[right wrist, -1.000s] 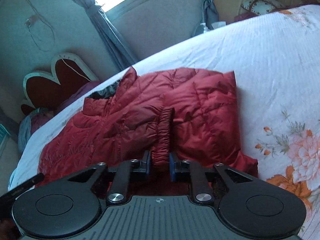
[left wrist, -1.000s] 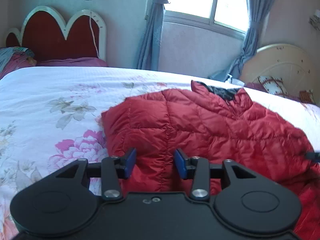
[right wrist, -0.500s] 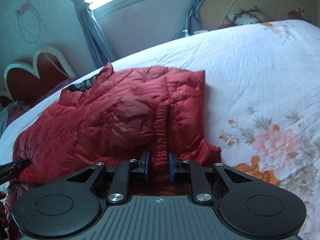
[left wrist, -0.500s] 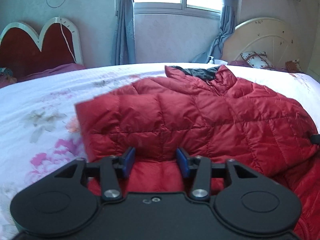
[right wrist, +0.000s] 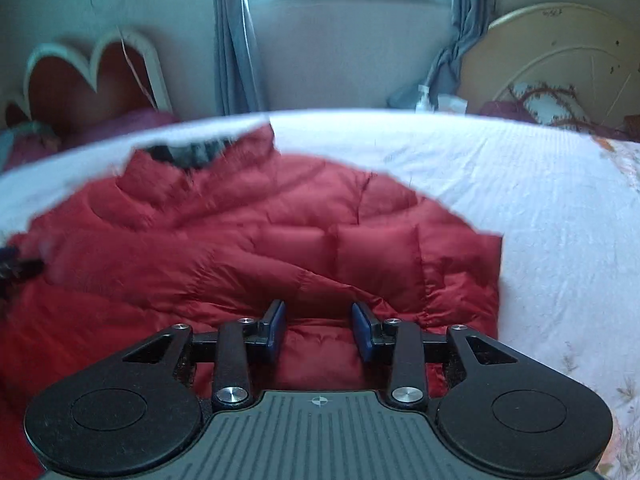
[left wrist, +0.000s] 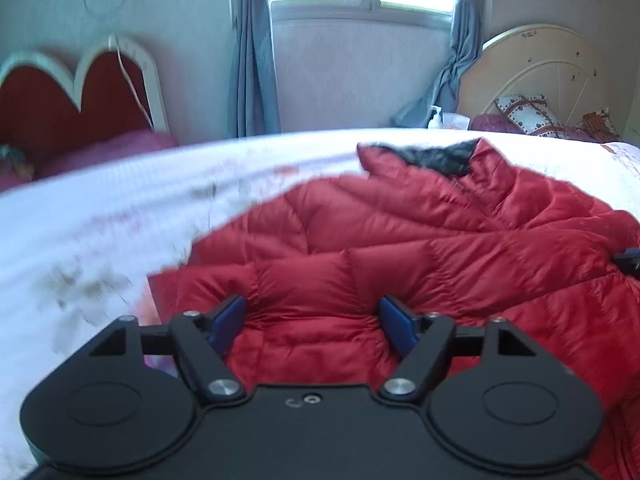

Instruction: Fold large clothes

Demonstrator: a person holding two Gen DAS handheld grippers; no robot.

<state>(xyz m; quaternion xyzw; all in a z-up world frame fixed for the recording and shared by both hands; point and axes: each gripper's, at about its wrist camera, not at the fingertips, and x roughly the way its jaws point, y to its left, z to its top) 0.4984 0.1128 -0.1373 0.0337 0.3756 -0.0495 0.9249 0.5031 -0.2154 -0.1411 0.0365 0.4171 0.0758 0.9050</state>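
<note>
A red quilted puffer jacket (left wrist: 400, 248) with a dark collar lining lies on the white floral bedspread (left wrist: 100, 232). My left gripper (left wrist: 314, 322) is open, low over the jacket's near left edge, red fabric between its blue pads but not clamped. In the right wrist view the jacket (right wrist: 248, 248) spreads to the left, its sleeve folded over the body. My right gripper (right wrist: 319, 330) is open over the jacket's near right part, holding nothing. The other gripper's tip shows at each view's edge.
A red heart-shaped headboard (left wrist: 80, 100) stands at the back left. A window with grey-blue curtains (left wrist: 252, 48) is behind the bed. A cream round headboard (left wrist: 548, 72) with a patterned pillow and a bottle is at the back right.
My right gripper has let go of the sleeve cuff and opened. My left gripper has opened wider. Both views have swung to face the window and moved lower over the jacket.
</note>
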